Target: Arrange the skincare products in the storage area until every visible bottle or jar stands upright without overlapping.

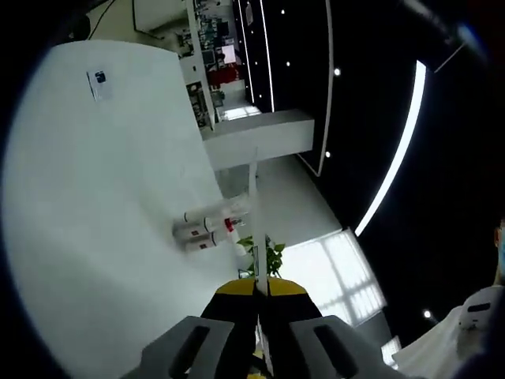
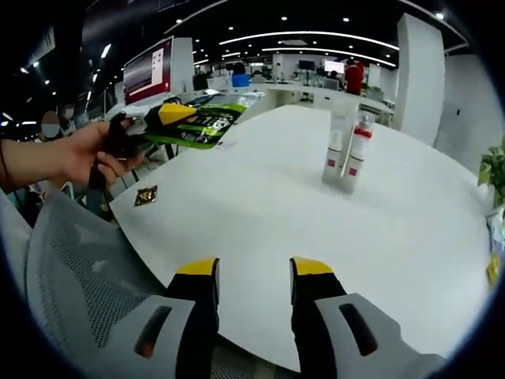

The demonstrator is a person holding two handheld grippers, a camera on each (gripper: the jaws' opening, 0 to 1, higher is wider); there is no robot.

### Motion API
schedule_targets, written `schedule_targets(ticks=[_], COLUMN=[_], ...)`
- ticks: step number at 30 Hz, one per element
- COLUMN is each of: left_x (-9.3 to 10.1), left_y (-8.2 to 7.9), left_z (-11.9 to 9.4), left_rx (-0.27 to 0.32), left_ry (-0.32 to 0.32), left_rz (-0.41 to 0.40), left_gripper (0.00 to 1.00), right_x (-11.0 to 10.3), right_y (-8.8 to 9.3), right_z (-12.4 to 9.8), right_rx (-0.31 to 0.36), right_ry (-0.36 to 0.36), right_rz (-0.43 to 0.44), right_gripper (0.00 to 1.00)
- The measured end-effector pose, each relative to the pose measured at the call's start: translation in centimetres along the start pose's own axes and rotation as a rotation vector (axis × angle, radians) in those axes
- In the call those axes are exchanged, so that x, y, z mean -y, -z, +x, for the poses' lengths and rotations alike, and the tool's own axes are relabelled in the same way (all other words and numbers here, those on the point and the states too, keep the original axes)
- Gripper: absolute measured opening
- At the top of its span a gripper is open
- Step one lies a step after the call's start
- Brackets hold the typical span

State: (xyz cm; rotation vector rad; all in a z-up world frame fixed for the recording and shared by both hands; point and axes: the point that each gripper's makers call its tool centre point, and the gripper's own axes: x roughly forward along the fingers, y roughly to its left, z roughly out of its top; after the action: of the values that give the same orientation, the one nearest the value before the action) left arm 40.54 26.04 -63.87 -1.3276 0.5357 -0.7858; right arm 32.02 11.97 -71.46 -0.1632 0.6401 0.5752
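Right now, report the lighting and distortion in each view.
Left gripper view: rolled sideways, dim, bright ceiling light strip glaring, white red-labelled bottles small and soft. Right gripper view: evenly lit, fisheye curving the round white table, bottles sharper.

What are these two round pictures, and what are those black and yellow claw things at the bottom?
A person is holding a grabber tool in each hand, and each tool carries a small camera, so you get two pictures. In the right gripper view, the right gripper has its two yellow-tipped jaws standing apart, open, holding nothing. It looks over a white table where two white bottles stand upright, close side by side. At the left, a hand holds the other grabber above the table's edge. The left gripper view is tipped sideways, so the same bottles look as if they are lying down. The left gripper has its jaws pressed together, with nothing between them.
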Motion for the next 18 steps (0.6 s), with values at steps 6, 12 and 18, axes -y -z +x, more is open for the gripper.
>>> schedule_targets(ticks=[6,12,18], left_x=[-0.9,-2.9,-4.0], left_y=[-1.2,-1.2,-2.2], left_z=[0.8,1.5,2.8], left_rx=[0.004,-0.046,-0.048], left_ry=[-0.017,-0.071,-0.096], left_rz=[-0.029,-0.036,-0.062], left_gripper=[0.03,0.03,0.03], right_x=[0.0,0.3,0.1], right_y=[0.7,0.5,0.2], right_z=[0.1,-0.2,-0.3], right_rx=[-0.032,-0.026,-0.012], right_ry=[0.005,0.026,0.031], right_rz=[-0.016,-0.035,-0.056], right_gripper=[0.33,0.31,0.31])
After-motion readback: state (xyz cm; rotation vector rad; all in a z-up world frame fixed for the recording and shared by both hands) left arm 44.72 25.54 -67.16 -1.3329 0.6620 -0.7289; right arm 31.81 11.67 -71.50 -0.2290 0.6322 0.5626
